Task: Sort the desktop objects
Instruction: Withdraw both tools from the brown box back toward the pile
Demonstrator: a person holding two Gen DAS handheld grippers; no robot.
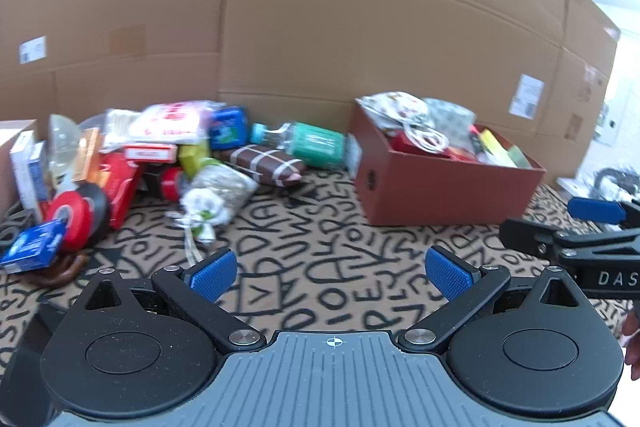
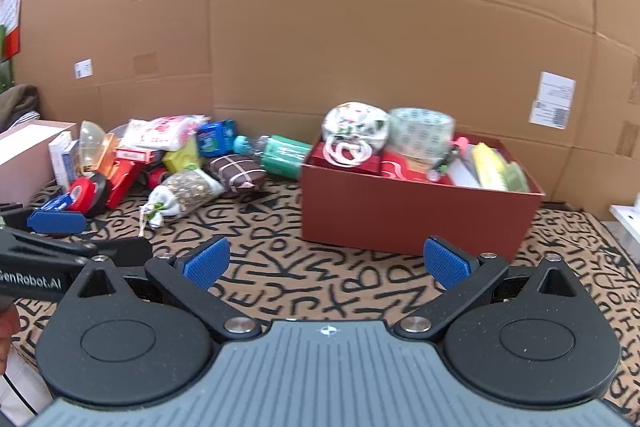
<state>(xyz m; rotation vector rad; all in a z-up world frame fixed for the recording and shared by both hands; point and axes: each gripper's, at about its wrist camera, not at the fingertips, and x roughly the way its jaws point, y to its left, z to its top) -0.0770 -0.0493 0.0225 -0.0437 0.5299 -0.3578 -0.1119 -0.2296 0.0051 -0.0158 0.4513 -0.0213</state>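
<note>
- Against the cardboard backdrop (image 2: pixel 360 27), at left, lies a loose pile of desktop objects (image 1: pixel 160 155): a red tape roll (image 1: pixel 74 217), a green-labelled bottle (image 1: pixel 308 141) on its side, a brown plaid pouch (image 1: pixel 262 163), and a tied bag (image 1: pixel 216 195).
- To the right, well apart from the pile, a red box (image 2: pixel 400 219) stands heaped with packets and a tape roll.
- Between them the letter-patterned tabletop (image 2: pixel 320 287) lies bare.
- Left gripper (image 1: pixel 334 277): fingers spread, holding nothing.
- Right gripper (image 2: pixel 328 267): fingers spread, likewise holding nothing.
</note>
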